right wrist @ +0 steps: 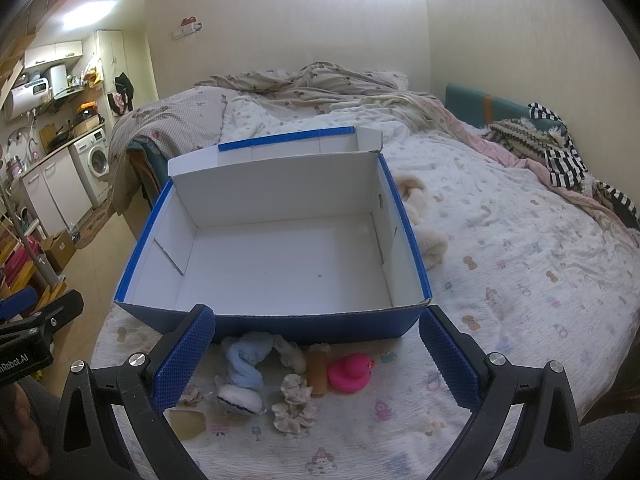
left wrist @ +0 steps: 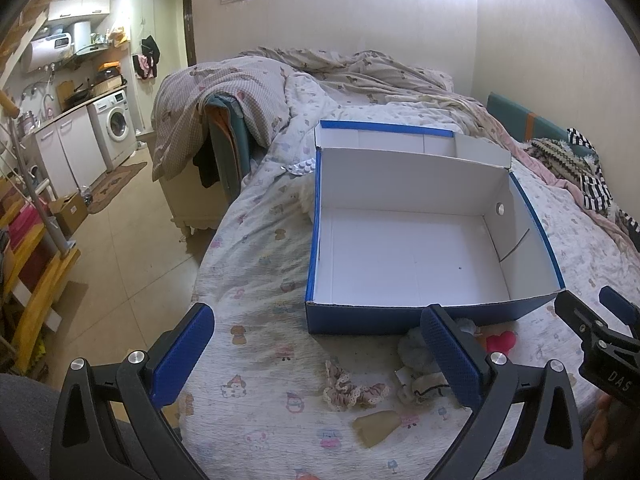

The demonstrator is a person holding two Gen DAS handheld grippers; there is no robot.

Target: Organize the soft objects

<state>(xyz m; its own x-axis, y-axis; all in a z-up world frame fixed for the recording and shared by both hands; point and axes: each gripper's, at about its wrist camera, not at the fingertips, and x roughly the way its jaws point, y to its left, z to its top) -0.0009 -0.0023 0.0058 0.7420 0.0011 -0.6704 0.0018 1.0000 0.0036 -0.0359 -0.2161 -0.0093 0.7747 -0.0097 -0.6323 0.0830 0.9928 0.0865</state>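
Both grippers hover, jaws wide and holding nothing, before a box point(right wrist: 280, 264).
Nearby on the bed point(right wrist: 520, 264) lie a duck point(right wrist: 350, 372) (pink) and scrunchie point(right wrist: 294, 406).

The fluffy cream toy point(right wrist: 426, 232) is being partly hidden by the blue box point(right wrist: 404, 216). The pink duck point(left wrist: 500, 340) is being half covered, and the striped cloth point(left wrist: 596, 184) is being cut off.

Matt cardboard box point(right wrist: 280, 264), glossy rubber duck point(right wrist: 349, 372), fuzzy cloth scrunchie point(right wrist: 294, 406)
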